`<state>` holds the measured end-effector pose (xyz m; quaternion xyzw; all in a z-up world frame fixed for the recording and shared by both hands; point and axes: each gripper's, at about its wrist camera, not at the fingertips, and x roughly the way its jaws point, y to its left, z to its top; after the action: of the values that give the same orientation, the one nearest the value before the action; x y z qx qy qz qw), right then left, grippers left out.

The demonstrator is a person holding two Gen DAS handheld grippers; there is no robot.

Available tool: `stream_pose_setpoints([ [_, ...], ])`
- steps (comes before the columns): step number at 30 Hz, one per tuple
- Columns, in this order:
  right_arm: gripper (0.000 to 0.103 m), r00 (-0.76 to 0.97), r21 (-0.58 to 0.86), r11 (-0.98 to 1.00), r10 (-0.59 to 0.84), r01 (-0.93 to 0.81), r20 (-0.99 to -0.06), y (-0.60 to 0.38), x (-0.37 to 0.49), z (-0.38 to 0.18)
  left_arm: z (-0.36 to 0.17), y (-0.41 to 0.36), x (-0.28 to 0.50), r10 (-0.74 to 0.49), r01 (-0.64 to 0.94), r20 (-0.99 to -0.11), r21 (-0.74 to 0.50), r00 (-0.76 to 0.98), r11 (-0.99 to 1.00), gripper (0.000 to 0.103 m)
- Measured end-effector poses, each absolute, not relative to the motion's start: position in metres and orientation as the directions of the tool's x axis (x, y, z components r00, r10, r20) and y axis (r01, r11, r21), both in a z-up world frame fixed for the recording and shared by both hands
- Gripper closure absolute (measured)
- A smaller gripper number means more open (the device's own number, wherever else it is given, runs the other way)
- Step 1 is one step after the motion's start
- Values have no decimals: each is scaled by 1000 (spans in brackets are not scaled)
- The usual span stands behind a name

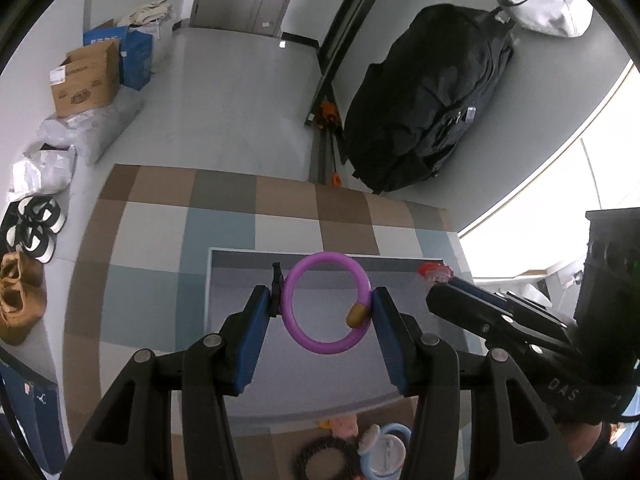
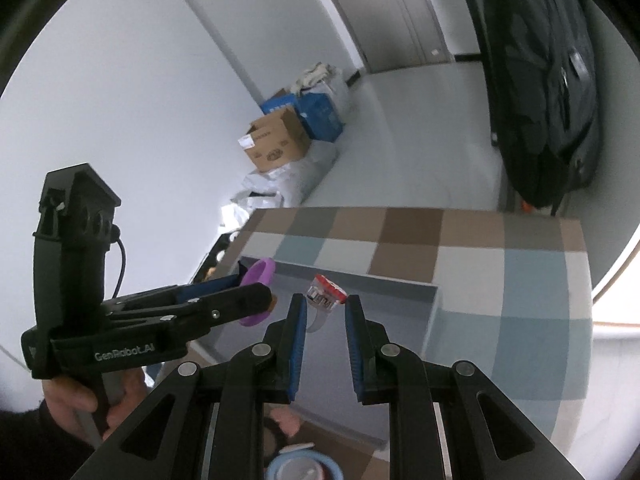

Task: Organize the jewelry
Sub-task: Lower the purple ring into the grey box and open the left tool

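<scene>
In the left wrist view we saw the left gripper (image 1: pixel 325 304) partly open and clamped on a purple ring bracelet (image 1: pixel 325 303), its blue pads pressing the hoop at nine and three o'clock, a tan bead (image 1: pixel 357 315) sitting just inside the right pad. The bracelet hung above a grey tray (image 1: pixel 240 280) that rested on a checked tablecloth (image 1: pixel 160 240). At three o'clock the right gripper (image 1: pixel 436 280) reached in, a red-topped ring (image 1: pixel 434 271) at its tip. At six o'clock, partly hidden by the fingers, lay more jewelry (image 1: pixel 376 448), blurred. In the right wrist view we found the right gripper (image 2: pixel 326 300) nearly closed, its pads holding the red-topped ring (image 2: pixel 325 293) by its clear band at the very fingertips, over the same tray (image 2: pixel 400 286). At nine o'clock the left gripper (image 2: pixel 256 296) carried the purple bracelet (image 2: pixel 260 274), just beside the ring, and a hand (image 2: pixel 80 404) gripped its handle at eight o'clock.
</scene>
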<state>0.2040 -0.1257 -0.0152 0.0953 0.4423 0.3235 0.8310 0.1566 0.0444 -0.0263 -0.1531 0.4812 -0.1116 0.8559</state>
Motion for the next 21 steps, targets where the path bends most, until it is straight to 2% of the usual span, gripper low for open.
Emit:
stream_pose_setpoints([
  [4,84,381,466,768,629,-439,-678,-127,211,-23,-31,41,160,-351,59,-791,-374,500,926,57],
  [10,78,381,468,758,640,-454,-668,-127,212,-19,-35,46,167,-427,66,-770,-452,475,889,54],
  [11,62,394,461,759,640,-460,-659,-129,211,-17,-35,47,167,-436,63,-763,-466,476,883,51],
  [13,38,420,461,758,644,-461,-639,-134,206,-12,-35,50,166,-442,51,-755,-480,484,876,34],
  [14,35,429,469,752,653,-463,-623,-138,204,-10,-34,51,165,-441,50,-750,-481,493,875,26],
  [16,35,442,465,747,660,-475,-608,-142,199,-5,-28,52,163,-437,61,-738,-477,515,877,25],
  [17,31,457,456,753,653,-474,-604,-145,197,-2,-27,51,163,-433,62,-737,-473,519,879,25],
  [18,25,476,449,760,646,-470,-596,-148,194,1,-26,50,163,-428,61,-738,-468,522,882,25],
  [20,3,511,436,775,630,-458,-584,-154,190,5,-22,46,160,-403,64,-742,-439,535,896,25],
  [21,0,525,431,780,624,-453,-578,-156,188,6,-20,44,157,-382,70,-744,-414,548,907,25],
])
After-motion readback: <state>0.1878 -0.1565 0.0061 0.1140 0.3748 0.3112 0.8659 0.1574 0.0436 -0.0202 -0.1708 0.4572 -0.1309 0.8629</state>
